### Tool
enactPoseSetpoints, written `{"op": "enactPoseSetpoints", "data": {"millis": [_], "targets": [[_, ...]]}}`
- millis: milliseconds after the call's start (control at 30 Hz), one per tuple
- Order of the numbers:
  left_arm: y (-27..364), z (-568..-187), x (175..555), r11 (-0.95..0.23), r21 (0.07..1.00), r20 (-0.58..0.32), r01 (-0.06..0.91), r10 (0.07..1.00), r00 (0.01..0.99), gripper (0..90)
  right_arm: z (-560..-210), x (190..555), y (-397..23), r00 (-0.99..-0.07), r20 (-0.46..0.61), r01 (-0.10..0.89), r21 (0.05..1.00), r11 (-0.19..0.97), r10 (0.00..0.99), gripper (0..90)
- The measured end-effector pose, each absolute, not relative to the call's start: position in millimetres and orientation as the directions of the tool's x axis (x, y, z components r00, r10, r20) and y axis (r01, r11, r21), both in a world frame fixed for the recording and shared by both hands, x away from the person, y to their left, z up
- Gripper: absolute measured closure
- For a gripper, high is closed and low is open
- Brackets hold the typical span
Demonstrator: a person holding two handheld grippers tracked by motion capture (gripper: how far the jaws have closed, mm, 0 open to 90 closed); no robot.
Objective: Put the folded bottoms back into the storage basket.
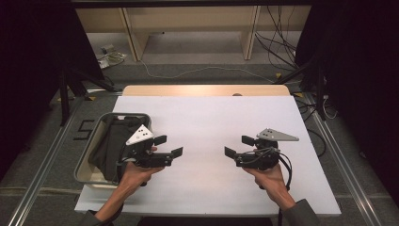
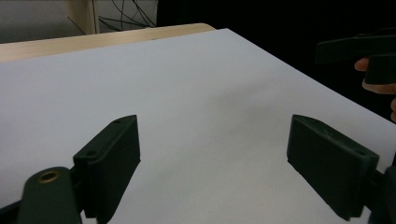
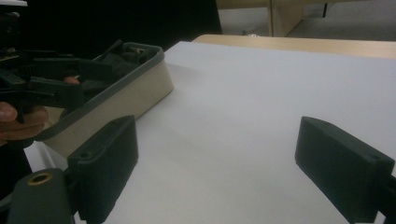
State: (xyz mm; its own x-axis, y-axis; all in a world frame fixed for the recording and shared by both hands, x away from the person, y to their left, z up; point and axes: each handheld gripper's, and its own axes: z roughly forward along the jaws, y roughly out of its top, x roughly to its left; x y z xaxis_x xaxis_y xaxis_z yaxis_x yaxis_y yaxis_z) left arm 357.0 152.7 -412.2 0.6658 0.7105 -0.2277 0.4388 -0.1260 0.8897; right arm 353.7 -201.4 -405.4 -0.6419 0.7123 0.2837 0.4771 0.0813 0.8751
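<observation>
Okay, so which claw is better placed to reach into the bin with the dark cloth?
Left. The left claw hovers open right beside the beige metal-rimmed bin holding the dark folded cloth. The right claw, also open and empty, sits across the white table sheet, farther from it.

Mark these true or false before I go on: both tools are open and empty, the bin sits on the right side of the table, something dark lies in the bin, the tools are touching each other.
1. The left tool and the right tool are both open and empty. True.
2. The bin sits on the right side of the table. False: it is at the left edge, beside the left tool.
3. A dark cloth lies in the bin. True.
4. The tools touch each other. False: bare white table top lies between them.
</observation>
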Motion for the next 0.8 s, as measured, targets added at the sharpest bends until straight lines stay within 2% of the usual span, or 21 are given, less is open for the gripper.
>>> {"op": "enactPoseSetpoints", "data": {"millis": [233,333,467,667,800], "targets": [[155,-419,343,-0.125,0.901,-0.219,0.415,0.696,0.684,17.2,-411,341,-207,-0.649,0.264,0.461,0.883,0.093,0.713,14.1],[156,-422,338,-0.155,0.905,-0.187,0.396,0.692,0.698,16.9,-413,337,-208,-0.654,0.260,0.457,0.884,0.097,0.710,14.0],[159,-423,332,-0.138,0.908,-0.204,0.396,0.680,0.704,16.9,-416,333,-211,-0.655,0.236,0.442,0.890,0.111,0.717,14.1],[160,-426,321,-0.166,0.917,-0.160,0.364,0.682,0.714,16.8,-419,325,-217,-0.650,0.227,0.429,0.897,0.104,0.725,14.1],[159,-430,316,-0.175,0.911,-0.160,0.373,0.684,0.712,16.8,-421,319,-221,-0.651,0.214,0.424,0.898,0.116,0.728,14.3]]}}
